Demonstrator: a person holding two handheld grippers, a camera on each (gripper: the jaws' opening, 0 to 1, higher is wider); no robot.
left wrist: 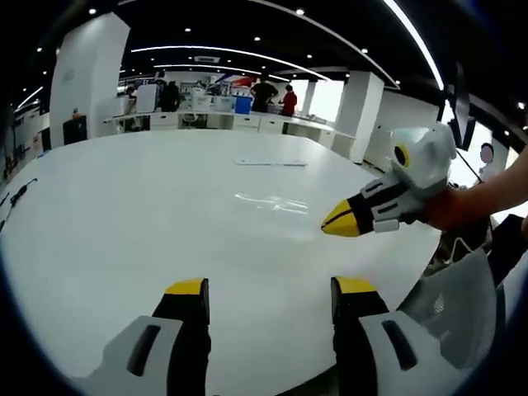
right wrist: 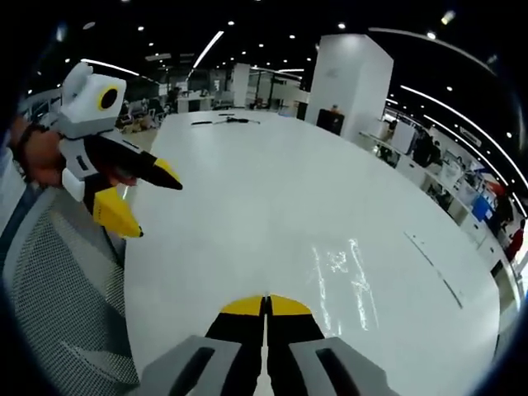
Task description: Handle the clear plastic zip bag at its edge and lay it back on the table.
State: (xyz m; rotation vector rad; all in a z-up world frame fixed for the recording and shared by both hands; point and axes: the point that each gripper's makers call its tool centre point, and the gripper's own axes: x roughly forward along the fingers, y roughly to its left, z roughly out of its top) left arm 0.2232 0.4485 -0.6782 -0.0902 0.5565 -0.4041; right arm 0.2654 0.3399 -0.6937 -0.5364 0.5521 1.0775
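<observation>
Flat, bag (right wrist: pixel 342 280) lengthwise away, table (right wrist: pixel 247 181)

Both handheld tongs share one build: black tapered jaws capped with yellow tips, light grey moulded shells with dark oval slots. Left tongs (left wrist: pixel 270 299), right tongs (right wrist: pixel 266 306). A dark band (right wrist: pixel 23 140) circles the wrist of the hand (right wrist: pixel 41 157) gripping the left tongs
</observation>
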